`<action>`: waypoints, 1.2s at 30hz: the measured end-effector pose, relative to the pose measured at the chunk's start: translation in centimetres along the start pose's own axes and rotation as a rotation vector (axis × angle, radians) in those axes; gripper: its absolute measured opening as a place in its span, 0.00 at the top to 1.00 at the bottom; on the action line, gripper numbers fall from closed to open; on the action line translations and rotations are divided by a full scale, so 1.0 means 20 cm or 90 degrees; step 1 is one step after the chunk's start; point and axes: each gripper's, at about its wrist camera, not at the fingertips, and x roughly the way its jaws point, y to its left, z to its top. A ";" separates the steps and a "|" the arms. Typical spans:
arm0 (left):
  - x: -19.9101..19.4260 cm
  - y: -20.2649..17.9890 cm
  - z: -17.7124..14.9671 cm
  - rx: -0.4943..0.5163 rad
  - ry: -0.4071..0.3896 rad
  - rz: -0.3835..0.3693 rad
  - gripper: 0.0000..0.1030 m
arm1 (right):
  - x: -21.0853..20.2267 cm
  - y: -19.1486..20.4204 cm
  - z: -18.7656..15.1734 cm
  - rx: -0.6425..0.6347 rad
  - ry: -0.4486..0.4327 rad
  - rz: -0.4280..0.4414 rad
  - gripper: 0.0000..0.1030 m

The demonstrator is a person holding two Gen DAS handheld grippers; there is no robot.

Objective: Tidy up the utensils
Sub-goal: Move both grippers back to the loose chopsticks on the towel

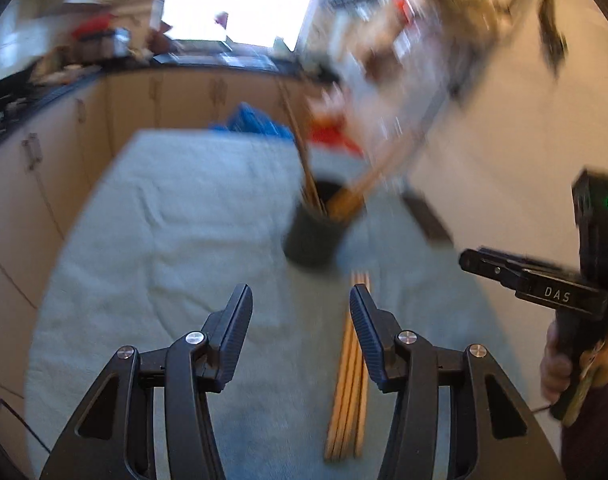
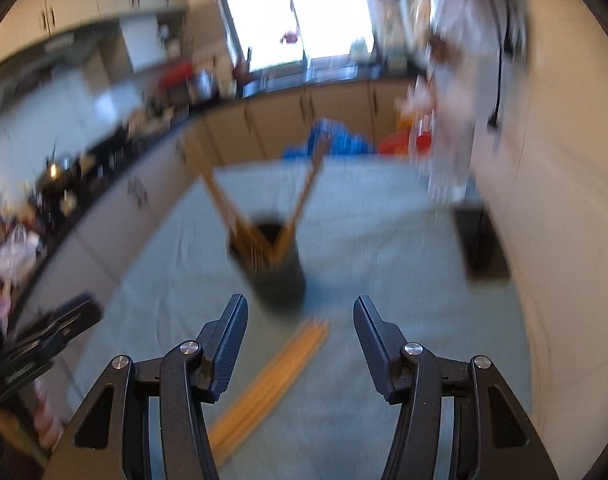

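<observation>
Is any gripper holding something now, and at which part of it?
Nothing is held. The left gripper and right gripper are both open, above the loose chopsticks on the cloth.

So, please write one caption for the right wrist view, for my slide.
Open right gripper above loose chopsticks on a cloth-covered table, near a dark holder.

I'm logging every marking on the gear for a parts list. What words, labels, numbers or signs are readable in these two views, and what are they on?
"DAS": white letters on the black body of the right claw, seen in the left wrist view.
Clutter on the kitchen counter and on the shelves by the wall: too blurred to read.
Nothing else bears legible text.
</observation>
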 end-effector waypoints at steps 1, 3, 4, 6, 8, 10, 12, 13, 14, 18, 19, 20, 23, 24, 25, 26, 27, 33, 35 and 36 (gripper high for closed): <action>0.07 -0.03 -0.04 0.020 0.028 -0.004 0.53 | 0.04 -0.02 -0.04 0.003 0.015 -0.003 0.42; 0.20 -0.11 -0.10 0.061 0.069 -0.014 0.62 | 0.11 -0.08 -0.15 0.026 0.050 0.000 0.42; 0.28 -0.16 -0.13 0.086 0.091 -0.019 0.68 | 0.15 -0.13 -0.21 0.050 0.065 0.011 0.42; 0.38 -0.22 -0.18 0.116 0.120 -0.026 0.72 | 0.19 -0.17 -0.28 0.079 0.077 0.022 0.42; 0.47 -0.26 -0.21 0.131 0.144 -0.029 0.77 | 0.21 -0.21 -0.34 0.099 0.081 0.027 0.42; 0.56 -0.28 -0.24 0.137 0.171 -0.026 0.85 | 0.22 -0.23 -0.38 0.109 0.080 0.030 0.42; 0.59 -0.27 -0.23 0.128 0.164 -0.026 0.88 | 0.23 -0.25 -0.39 0.114 0.077 0.034 0.42; 0.60 -0.25 -0.23 0.114 0.169 -0.029 0.89 | 0.23 -0.25 -0.40 0.114 0.076 0.035 0.42; 0.60 -0.24 -0.22 0.095 0.174 -0.035 0.89 | 0.23 -0.25 -0.40 0.114 0.076 0.036 0.42; 0.61 -0.18 -0.19 0.053 0.169 -0.035 0.89 | 0.27 -0.22 -0.38 0.110 0.085 0.038 0.42; 0.60 -0.18 -0.19 0.054 0.164 -0.024 0.89 | 0.28 -0.20 -0.38 0.107 0.089 0.038 0.42; 0.58 -0.17 -0.20 0.059 0.159 0.008 0.94 | 0.30 -0.18 -0.37 0.104 0.092 0.039 0.42; 0.56 -0.11 -0.20 0.025 0.160 0.021 0.94 | 0.35 -0.13 -0.36 0.092 0.101 0.042 0.42; 0.55 -0.08 -0.20 0.005 0.162 0.021 0.94 | 0.37 -0.11 -0.35 0.089 0.103 0.043 0.42; 0.53 -0.04 -0.21 -0.025 0.162 0.023 0.94 | 0.39 -0.09 -0.35 0.086 0.104 0.043 0.42; 0.51 0.00 -0.21 -0.045 0.162 0.022 0.94 | 0.41 -0.07 -0.34 0.080 0.105 0.043 0.45; 0.50 0.03 -0.22 -0.069 0.161 0.017 0.94 | 0.43 -0.04 -0.33 0.071 0.108 0.038 0.48; 0.46 0.11 -0.26 -0.131 0.154 0.007 0.93 | 0.53 0.07 -0.32 0.026 0.108 -0.027 0.62; 0.46 0.11 -0.27 -0.132 0.152 0.003 0.92 | 0.54 0.09 -0.31 0.031 0.109 -0.030 0.62; 0.45 0.12 -0.27 -0.132 0.150 0.004 0.91 | 0.55 0.10 -0.30 0.030 0.110 -0.039 0.62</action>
